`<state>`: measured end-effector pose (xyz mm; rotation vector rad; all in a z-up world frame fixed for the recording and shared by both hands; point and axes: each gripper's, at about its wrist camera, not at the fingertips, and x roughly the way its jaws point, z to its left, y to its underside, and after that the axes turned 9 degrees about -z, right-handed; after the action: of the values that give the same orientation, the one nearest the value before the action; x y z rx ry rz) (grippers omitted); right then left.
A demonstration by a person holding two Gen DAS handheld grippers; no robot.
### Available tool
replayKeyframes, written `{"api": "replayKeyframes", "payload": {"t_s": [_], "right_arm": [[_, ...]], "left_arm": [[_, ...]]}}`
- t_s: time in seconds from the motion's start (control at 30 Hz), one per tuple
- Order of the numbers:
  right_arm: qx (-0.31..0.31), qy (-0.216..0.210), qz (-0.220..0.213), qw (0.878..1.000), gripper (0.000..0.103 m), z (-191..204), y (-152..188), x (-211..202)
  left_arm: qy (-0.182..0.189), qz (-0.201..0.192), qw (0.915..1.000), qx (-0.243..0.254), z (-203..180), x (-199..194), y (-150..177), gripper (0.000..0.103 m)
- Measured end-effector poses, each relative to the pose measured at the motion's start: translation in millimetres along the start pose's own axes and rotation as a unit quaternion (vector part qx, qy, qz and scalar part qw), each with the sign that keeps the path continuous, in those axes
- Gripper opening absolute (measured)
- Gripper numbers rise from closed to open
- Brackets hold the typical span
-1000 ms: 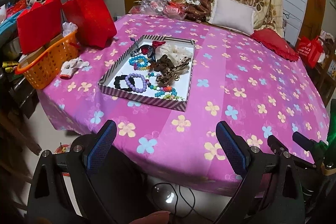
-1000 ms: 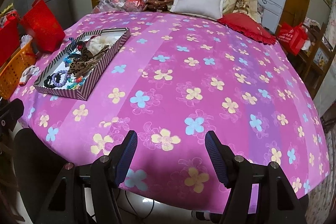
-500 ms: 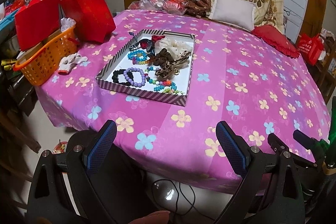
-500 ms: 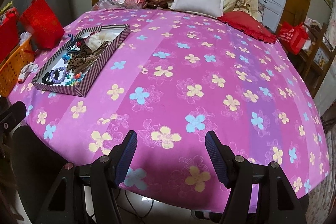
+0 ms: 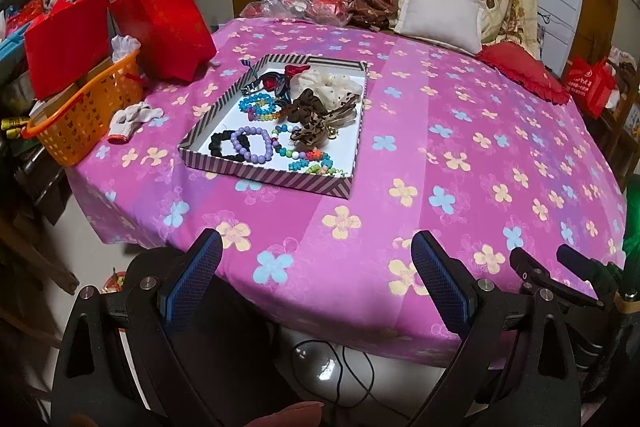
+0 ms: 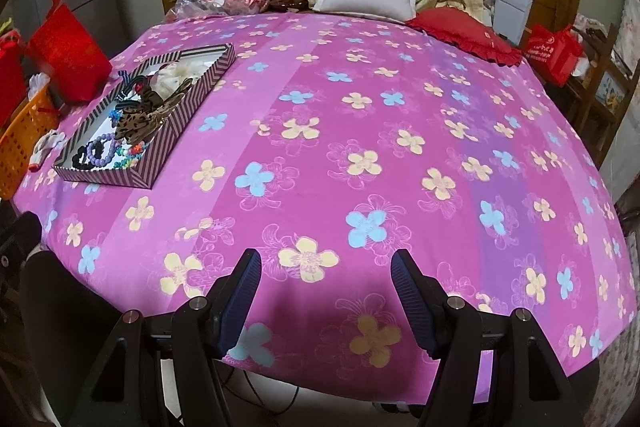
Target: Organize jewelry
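Two grippers, both spread wide and empty, hang at the near edge of the bed point(image 5: 460, 131), short of the striped tray point(image 5: 276, 183). Tray sits on the pink floral cover toward the left gripper point(image 5: 316, 267) side; right gripper point(image 6: 326, 279) is well off to the tray's right over bare cover. All jewelry visible lies inside the tray, nothing loose on the cover around it: cream scrunchie point(image 5: 328, 85) at the tray's far end, leopard bow clips point(image 5: 316, 117) mid-tray, black bracelet point(image 5: 224, 147) and purple bead bracelet point(image 5: 252, 145) overlapping at the near left corner, coloured bead strands point(image 5: 312, 161) along the near wall. That fits either a heap waiting to be sorted or pieces already gathered in; can't tell which. If a pick from the tray is due: left side is closer, come in from above the near wall, take one outer piece only, pinch across a bead ring rather than into the tangle, lift slowly so overlapping strands drop off. Beads look slippery; the bows may snag.
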<state>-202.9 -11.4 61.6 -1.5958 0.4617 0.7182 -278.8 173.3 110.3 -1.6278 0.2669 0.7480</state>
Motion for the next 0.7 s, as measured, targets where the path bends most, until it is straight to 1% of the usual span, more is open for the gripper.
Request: {"api": "replayKeyframes", "payload": {"t_s": [0.27,0.4,0.53,0.7], "right_arm": [[-0.007,0.001,-0.003,1.000,0.065,4.9,1.1,-0.4],[-0.009,0.002,-0.003,1.000,0.065,5.6,1.4,-3.0],[-0.015,0.009,-0.010,1.000,0.065,6.3,2.0,-4.2],[-0.014,0.007,0.004,1.000,0.065,8.5,3.4,2.6]], "left_arm": [[0.017,0.000,0.9996,-0.022,6.0,2.1,-0.4,0.095],[0.017,0.001,0.9998,-0.014,3.4,0.0,0.8,0.095],[0.018,-0.007,0.9997,-0.013,2.0,-1.7,3.0,0.095],[0.017,0.011,0.9997,-0.011,2.2,3.4,6.0,0.095]]}}
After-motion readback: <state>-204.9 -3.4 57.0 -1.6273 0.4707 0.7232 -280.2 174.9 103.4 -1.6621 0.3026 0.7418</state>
